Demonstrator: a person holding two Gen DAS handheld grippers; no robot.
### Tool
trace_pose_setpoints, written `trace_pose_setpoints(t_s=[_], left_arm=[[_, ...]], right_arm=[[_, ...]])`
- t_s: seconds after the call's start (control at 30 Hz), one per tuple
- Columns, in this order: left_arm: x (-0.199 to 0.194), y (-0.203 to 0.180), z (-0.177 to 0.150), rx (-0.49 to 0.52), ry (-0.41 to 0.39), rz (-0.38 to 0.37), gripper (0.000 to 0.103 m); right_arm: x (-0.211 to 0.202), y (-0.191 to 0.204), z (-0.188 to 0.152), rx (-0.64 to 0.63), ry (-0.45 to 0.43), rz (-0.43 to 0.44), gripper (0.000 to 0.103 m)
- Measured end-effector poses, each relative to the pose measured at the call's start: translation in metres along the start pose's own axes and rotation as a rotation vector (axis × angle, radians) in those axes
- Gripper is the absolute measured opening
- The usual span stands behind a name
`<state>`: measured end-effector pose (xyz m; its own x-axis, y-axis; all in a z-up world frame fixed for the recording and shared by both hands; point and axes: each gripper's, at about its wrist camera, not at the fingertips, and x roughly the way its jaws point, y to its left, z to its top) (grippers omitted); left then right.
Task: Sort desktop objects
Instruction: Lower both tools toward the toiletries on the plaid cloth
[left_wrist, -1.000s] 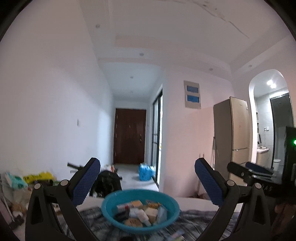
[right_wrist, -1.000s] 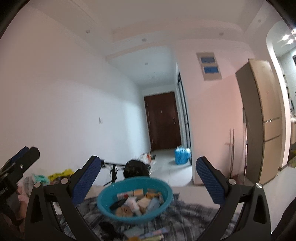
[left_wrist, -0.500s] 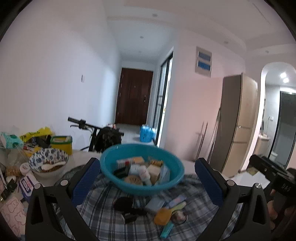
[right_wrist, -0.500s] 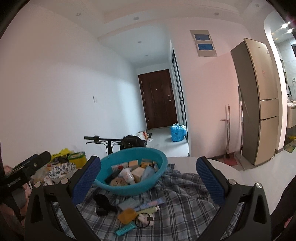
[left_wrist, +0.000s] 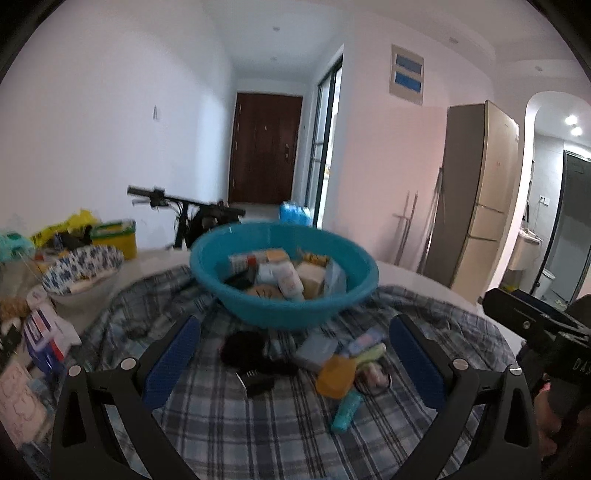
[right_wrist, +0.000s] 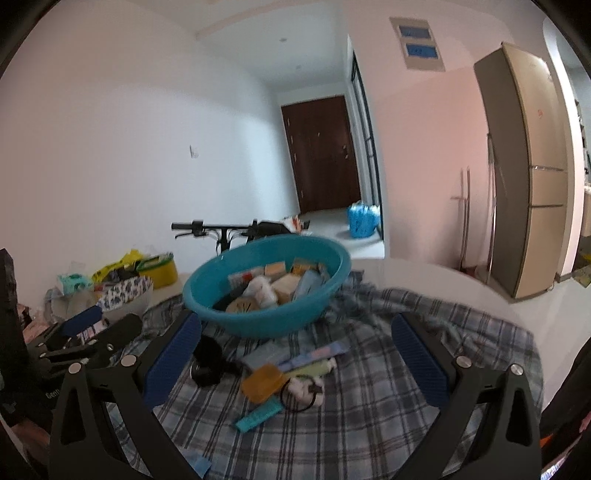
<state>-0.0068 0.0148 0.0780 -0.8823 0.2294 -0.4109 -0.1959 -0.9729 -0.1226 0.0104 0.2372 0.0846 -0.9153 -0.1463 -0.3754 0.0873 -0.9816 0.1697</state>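
Sorting looks partly done, I judge: the teal basin (left_wrist: 284, 291) at twelve o'clock on the plaid cloth (left_wrist: 258, 424) already holds several boxes and packets, while a loose pile remains in front of it at six o'clock from its rim: an orange case (right_wrist: 263, 382), a teal tube (right_wrist: 258, 416), a black pouch (left_wrist: 242, 347) and a hair tie (right_wrist: 301, 397). My left claw (left_wrist: 293, 363) and right claw (right_wrist: 295, 363) are both spread wide and carry nothing, held level above the table's near edge and aimed at the pile. A patterned bowl (left_wrist: 83, 269) sits at ten o'clock.
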Motion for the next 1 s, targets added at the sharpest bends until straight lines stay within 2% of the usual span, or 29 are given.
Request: trace_pose_setpoints(t_s=[0.3, 0.53, 0.73, 0.9, 1.0], left_arm=[[0.022, -0.009, -0.024, 0.043, 0.086, 0.024, 0.103], [0.038, -0.006, -0.034, 0.015, 0.156, 0.010, 0.103], [0.054, -0.004, -0.044, 0.025, 0.224, 0.051, 0.103], [0.071, 0.001, -0.053, -0.033, 0.313, -0.027, 0.103], [0.078, 0.001, -0.056, -0.033, 0.333, -0.013, 0.103]], right_arm=[[0.026, -0.009, -0.028, 0.045, 0.115, -0.021, 0.103], [0.040, -0.012, -0.040, 0.040, 0.149, -0.057, 0.103], [0.055, -0.013, -0.052, 0.040, 0.202, -0.040, 0.102], [0.061, -0.016, -0.057, 0.037, 0.228, -0.031, 0.102], [0.063, -0.017, -0.059, 0.042, 0.238, -0.030, 0.102]])
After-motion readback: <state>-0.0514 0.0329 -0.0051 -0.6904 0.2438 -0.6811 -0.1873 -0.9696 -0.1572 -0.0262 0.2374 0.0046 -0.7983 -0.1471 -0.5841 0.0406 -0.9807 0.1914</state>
